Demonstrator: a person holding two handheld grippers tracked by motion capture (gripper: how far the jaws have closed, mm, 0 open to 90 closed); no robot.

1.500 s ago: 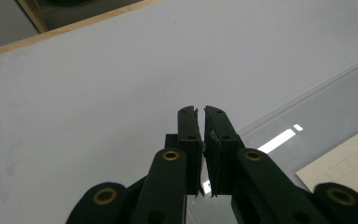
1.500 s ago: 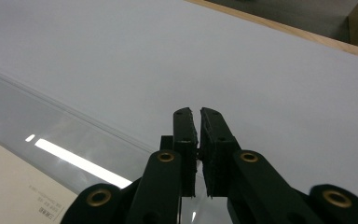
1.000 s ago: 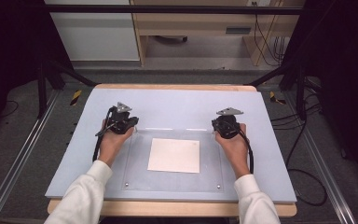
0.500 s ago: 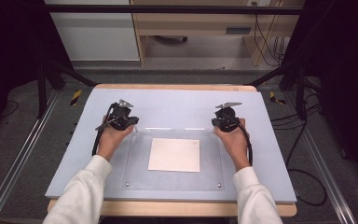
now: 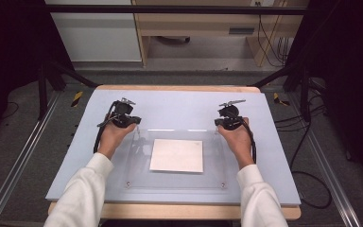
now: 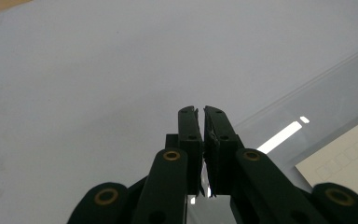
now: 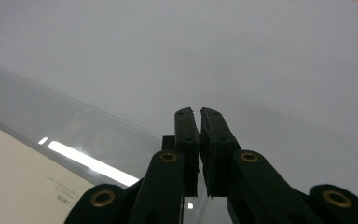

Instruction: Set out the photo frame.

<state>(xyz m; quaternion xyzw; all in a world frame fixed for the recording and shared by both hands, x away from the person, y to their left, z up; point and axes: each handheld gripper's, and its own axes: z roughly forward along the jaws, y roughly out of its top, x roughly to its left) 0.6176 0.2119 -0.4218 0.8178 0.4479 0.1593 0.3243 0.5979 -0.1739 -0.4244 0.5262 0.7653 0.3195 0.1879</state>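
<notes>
High view: left gripper [image 5: 124, 115] and right gripper [image 5: 230, 117] sit at the far corners of a clear sheet [image 5: 216, 161] lying flat on the grey table [image 5: 179, 106], a white paper [image 5: 177, 155] at the sheet's middle. Left gripper view: jaws nearly closed, holding nothing, over the sheet's edge [image 6: 307, 88]. Right gripper view: jaws likewise nearly closed and empty, paper [image 7: 18, 172] at lower left.

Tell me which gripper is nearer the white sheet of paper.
Neither clearly; they look about equal. The left gripper sits beyond the white sheet of paper toward its far-left, the right gripper toward its far-right, both near the far corners of the clear plate covering it.
</notes>
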